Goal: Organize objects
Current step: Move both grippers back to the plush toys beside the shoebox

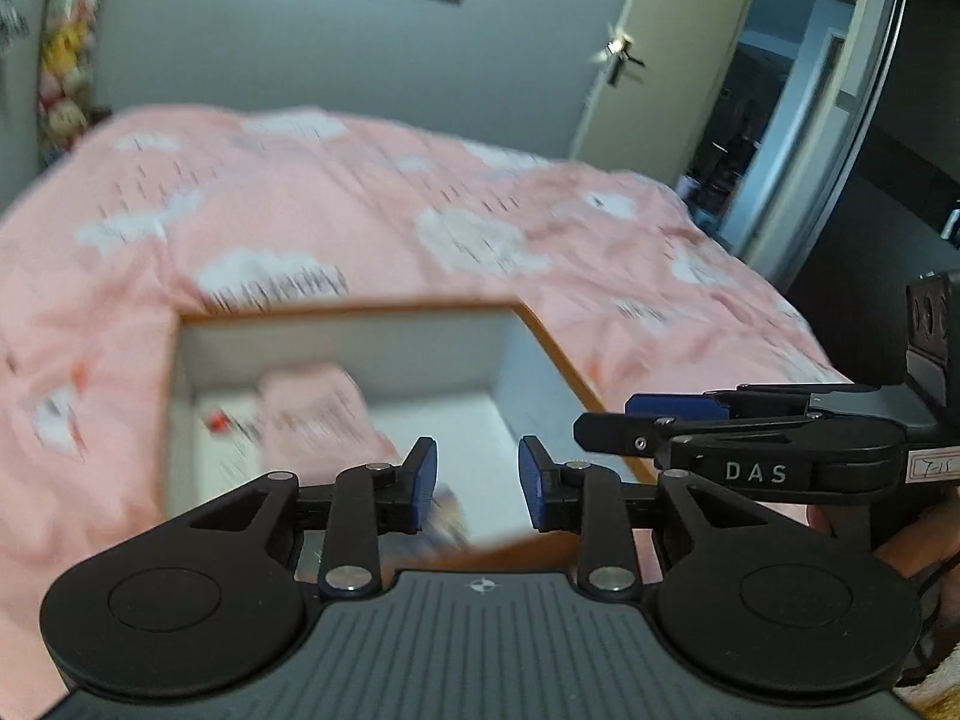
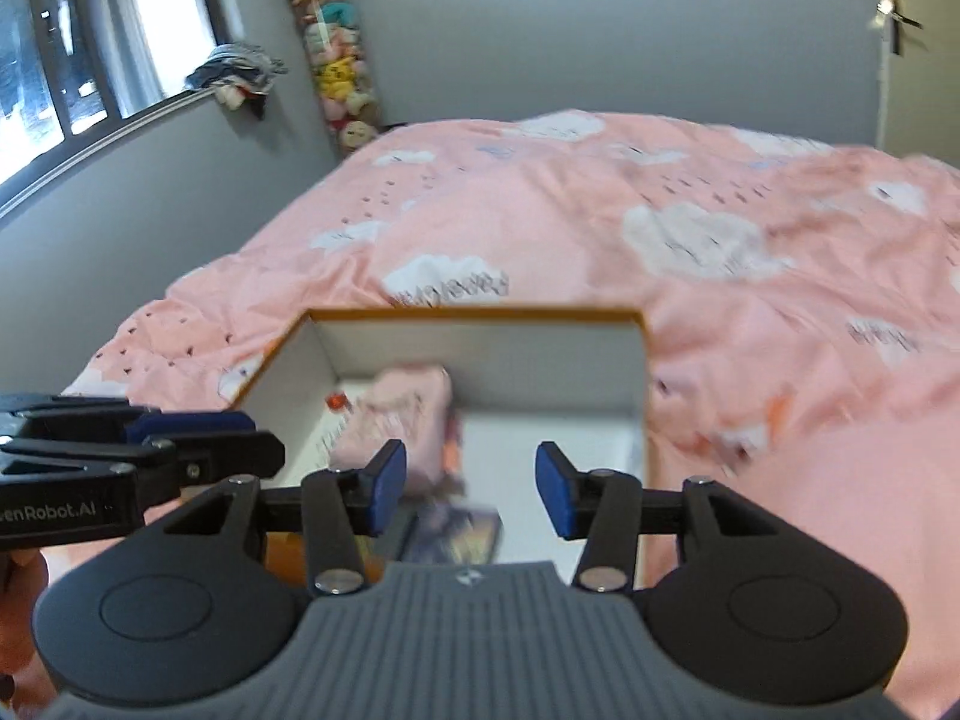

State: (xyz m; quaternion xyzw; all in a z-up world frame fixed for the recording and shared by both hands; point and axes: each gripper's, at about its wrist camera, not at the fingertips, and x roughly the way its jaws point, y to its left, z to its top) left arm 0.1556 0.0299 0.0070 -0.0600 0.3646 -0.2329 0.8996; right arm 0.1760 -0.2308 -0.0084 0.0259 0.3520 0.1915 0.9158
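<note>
both tongs, left (image 1: 477, 480) and right (image 2: 471, 489), hover part open and empty above an open white box (image 2: 480, 354) on a pink cloud-print bed (image 2: 660, 210); pink folded cloth (image 2: 408, 414) lies inside the box.

My left gripper (image 1: 477, 483) points forward and down, its blue-padded fingers (image 1: 423, 479) standing apart with nothing pinched between them. My right gripper (image 2: 471, 489) tilts down the same way, its blue-padded fingers (image 2: 555, 491) spread wider — also gripping nothing. The two sit side by side, close together: each shows in the other's view from the side. A bit of my hand (image 1: 912, 546) shows behind the right one.
</note>
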